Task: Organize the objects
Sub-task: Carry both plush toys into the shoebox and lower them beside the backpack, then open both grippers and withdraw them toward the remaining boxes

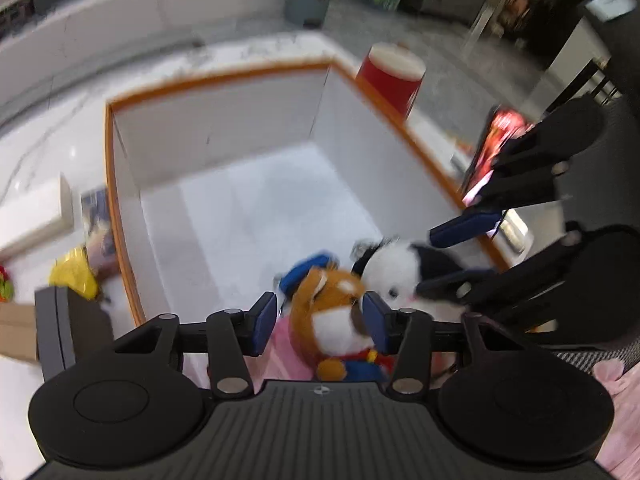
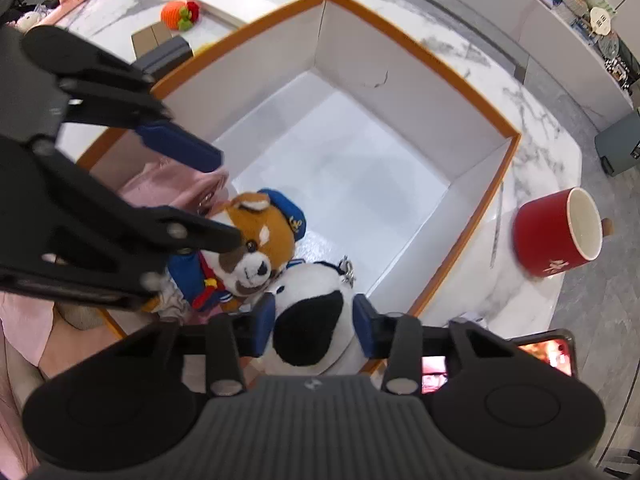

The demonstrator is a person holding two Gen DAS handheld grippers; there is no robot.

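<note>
A white box with an orange rim (image 1: 224, 76) (image 2: 420, 56) stands on the marble table. Inside its near end lie a brown plush dog in a blue sailor cap (image 1: 336, 312) (image 2: 256, 240) and a black-and-white plush (image 1: 396, 276) (image 2: 312, 316), touching, with pink cloth (image 2: 176, 184) beside them. My left gripper (image 1: 320, 322) has its blue pads either side of the brown dog's head. My right gripper (image 2: 314, 326) has its pads either side of the black-and-white plush. Whether either pair presses the plush I cannot tell.
A red mug (image 1: 390, 74) (image 2: 556, 232) stands outside the box. A phone with a lit screen (image 1: 492, 152) (image 2: 548, 350) lies near it. An orange knitted toy (image 2: 180, 12), a white flat box (image 2: 232, 2), a yellow packet (image 1: 74, 272) and cardboard pieces (image 2: 154, 38) lie on the other side.
</note>
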